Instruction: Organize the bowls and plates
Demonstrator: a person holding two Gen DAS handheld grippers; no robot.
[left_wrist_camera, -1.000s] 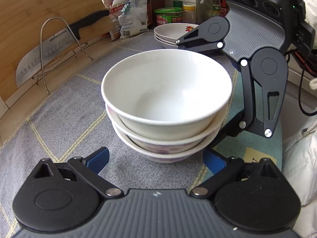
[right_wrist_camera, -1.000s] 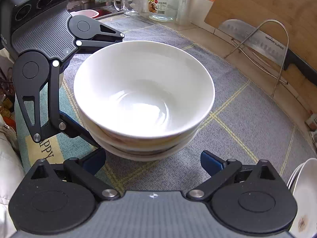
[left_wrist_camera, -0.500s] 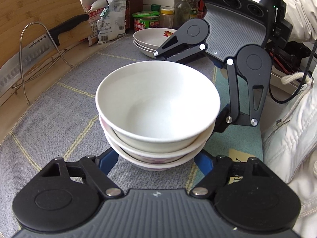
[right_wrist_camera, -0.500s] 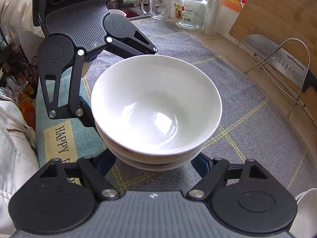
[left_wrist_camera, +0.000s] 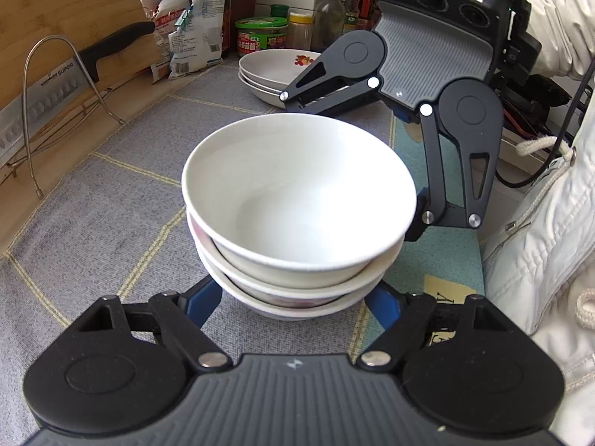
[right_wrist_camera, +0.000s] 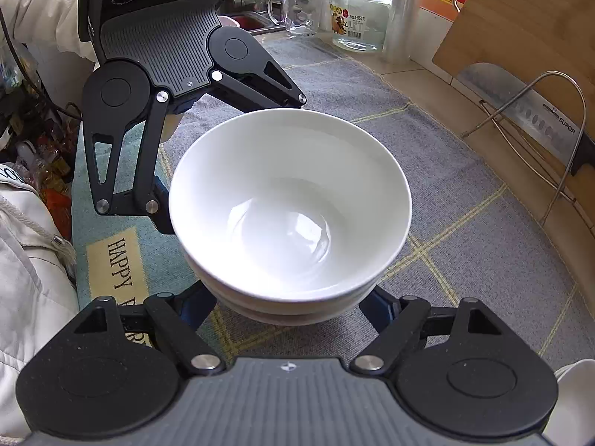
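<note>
Holding: stack of bowls (left_wrist_camera: 297,223), clamped from two opposite sides over the grey mat (left_wrist_camera: 111,204)
Left gripper (left_wrist_camera: 293,301): jaws just closed in, blue pads pressed to the lowest bowl's flanks
Right gripper (right_wrist_camera: 290,308): jaws just closed in, pads against the stack's base
Stack of plates (left_wrist_camera: 271,74): behind, near the jars
Knife (left_wrist_camera: 55,89): in its wire stand by the cutting board (left_wrist_camera: 55,18)

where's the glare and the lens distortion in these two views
Right wrist view: window glare pools as bright patches in the bottom of the top bowl, and the cutting board edge bows with the fisheye. Left wrist view: the bowl's interior is softly lit with no sharp highlight; the mat lines curve toward the frame edges.
</note>
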